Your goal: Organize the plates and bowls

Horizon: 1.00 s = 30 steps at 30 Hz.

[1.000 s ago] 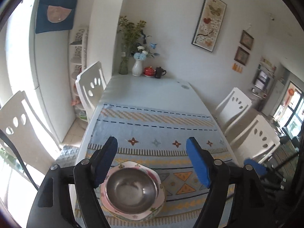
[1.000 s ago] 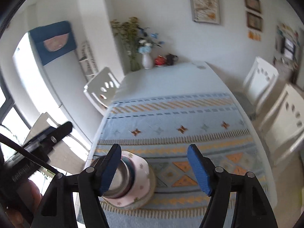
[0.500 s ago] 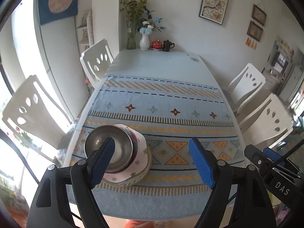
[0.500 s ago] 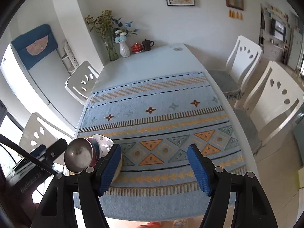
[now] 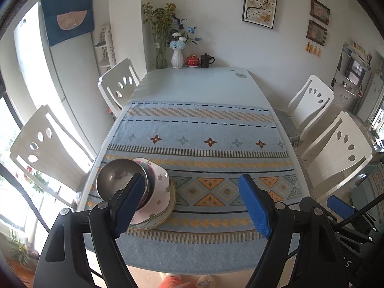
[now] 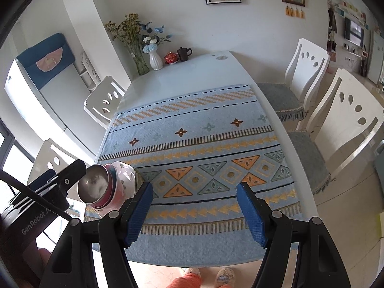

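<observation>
1. Stack (image 5: 144, 189): a steel bowl (image 5: 117, 180) sits nested on a floral plate (image 5: 160, 192), with a further plate rim showing beneath. The stack rests on the near left corner of the runner (image 5: 199, 144), close to the left edge of the table (image 5: 199, 84).
2. Left gripper (image 5: 192, 204): jaws apart, nothing between them. Its left finger (image 5: 127, 204) overlaps the stack in the picture; whether it touches cannot be told.
3. Right gripper (image 6: 194, 213): jaws apart and empty, over the near middle of the runner; the stack (image 6: 108, 187) lies to its left.
4. Change over the last second: both views have drawn back and upward. A second ago the bowl filled the gap between the left fingers; now the stack sits small and off to the left, and the whole table shows.
5. The stack itself appears unmoved on the runner throughout.
6. Reading for the task: no loose plate or bowl shows elsewhere on the table, only vases (image 5: 177, 58) and cups (image 5: 207, 60) at the far end. The withdrawal suggests the stacking is finished, or nearly so.
</observation>
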Motion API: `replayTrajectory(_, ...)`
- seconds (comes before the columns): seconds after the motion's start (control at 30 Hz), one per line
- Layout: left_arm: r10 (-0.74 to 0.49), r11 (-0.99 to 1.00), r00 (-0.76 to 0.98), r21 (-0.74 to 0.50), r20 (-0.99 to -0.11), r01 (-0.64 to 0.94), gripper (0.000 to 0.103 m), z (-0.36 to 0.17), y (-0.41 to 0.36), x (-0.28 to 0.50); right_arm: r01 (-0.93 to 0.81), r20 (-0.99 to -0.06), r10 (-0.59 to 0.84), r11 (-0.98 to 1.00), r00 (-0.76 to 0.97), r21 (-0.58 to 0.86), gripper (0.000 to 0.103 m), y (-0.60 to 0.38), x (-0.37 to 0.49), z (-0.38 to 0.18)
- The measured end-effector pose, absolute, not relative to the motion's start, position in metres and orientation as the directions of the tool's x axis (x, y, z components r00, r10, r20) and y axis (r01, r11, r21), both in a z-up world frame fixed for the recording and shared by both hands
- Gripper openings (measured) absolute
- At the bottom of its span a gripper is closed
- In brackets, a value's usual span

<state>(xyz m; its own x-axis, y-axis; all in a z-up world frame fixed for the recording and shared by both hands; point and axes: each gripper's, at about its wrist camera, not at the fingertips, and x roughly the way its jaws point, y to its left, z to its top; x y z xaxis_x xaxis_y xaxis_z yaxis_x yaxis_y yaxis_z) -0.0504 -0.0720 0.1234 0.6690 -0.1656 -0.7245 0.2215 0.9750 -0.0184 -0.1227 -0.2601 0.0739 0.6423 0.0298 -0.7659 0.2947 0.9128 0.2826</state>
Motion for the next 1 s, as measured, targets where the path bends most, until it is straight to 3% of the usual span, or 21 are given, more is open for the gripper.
replayTrajectory(0.47,-0.152,0.97,0.649,0.013,-0.746,0.242,0.082,0.117,-0.084,-0.041,0.306,-0.758,0.059,0.893,0.649,0.331,0.07,-0.281,-0.126,0.065)
replayTrajectory(1.0,-0.155,0.97,0.636,0.005,-0.756,0.243,0.082,0.104,-0.037,0.031,0.287,-0.759,-0.006,0.927,0.651,0.239,0.07,-0.224,-0.057,0.071)
